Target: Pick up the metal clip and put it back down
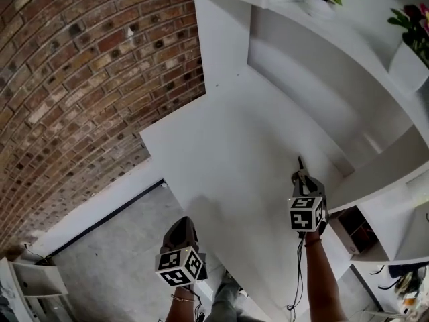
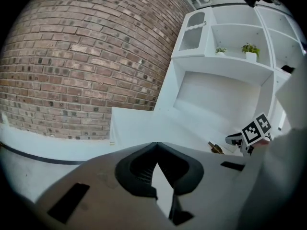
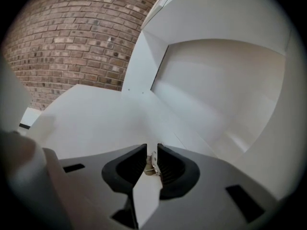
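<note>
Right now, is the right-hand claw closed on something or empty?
Shut on the metal clip: in the right gripper view, the right gripper has its jaws nearly together, pinching the small shiny clip between them.

Metal clip (image 3: 151, 164) between the fingers (image 3: 167, 166) of the right gripper (image 3: 152, 148) over the table (image 1: 228, 139), brick wall (image 1: 80, 79) left, shelves (image 1: 348, 42) behind

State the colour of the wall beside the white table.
Reddish-brown brick wall; best in left gripper view.

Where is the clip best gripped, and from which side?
Grip it by its narrow near end, pinched across its thin width. The right gripper does this now, with its jaws shut on the clip. Come from the person's side, along the table, since the clip is slim and its length seems to point away past the jaw tips.
</note>
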### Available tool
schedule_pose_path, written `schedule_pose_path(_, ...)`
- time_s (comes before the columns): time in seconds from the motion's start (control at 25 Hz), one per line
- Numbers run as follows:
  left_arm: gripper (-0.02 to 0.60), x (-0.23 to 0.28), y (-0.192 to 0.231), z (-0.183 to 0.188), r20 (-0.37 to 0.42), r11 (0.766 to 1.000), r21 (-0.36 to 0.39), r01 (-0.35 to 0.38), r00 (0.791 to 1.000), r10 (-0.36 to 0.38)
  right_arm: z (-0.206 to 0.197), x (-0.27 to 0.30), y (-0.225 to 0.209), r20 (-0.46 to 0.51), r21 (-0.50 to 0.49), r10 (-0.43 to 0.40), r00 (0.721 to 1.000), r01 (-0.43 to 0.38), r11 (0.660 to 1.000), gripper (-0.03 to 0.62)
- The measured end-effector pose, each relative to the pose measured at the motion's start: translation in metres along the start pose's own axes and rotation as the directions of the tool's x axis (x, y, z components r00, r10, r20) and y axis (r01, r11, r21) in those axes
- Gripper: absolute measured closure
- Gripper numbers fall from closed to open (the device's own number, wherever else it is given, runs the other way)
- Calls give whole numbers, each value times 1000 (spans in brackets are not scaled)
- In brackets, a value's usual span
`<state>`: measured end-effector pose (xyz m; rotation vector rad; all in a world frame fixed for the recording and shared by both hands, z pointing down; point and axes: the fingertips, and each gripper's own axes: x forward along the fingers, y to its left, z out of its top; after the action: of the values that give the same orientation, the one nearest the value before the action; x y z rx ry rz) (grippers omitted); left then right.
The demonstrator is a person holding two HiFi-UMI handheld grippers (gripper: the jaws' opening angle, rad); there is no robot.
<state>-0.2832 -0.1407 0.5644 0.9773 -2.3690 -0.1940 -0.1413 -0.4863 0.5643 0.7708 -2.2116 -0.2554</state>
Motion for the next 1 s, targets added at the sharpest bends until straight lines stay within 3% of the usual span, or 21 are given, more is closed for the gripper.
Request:
schedule_pose_path(0.48, 571, -71, -55, 39, 90, 994, 72, 83, 992, -89, 28, -136, -15, 162, 143, 51, 985, -75, 987, 537)
schedule_pose_path(1.0, 571, -118, -117, 61, 120, 971, 165, 173, 974, -194, -8, -248, -65, 271, 315, -6, 962, -83, 945, 578)
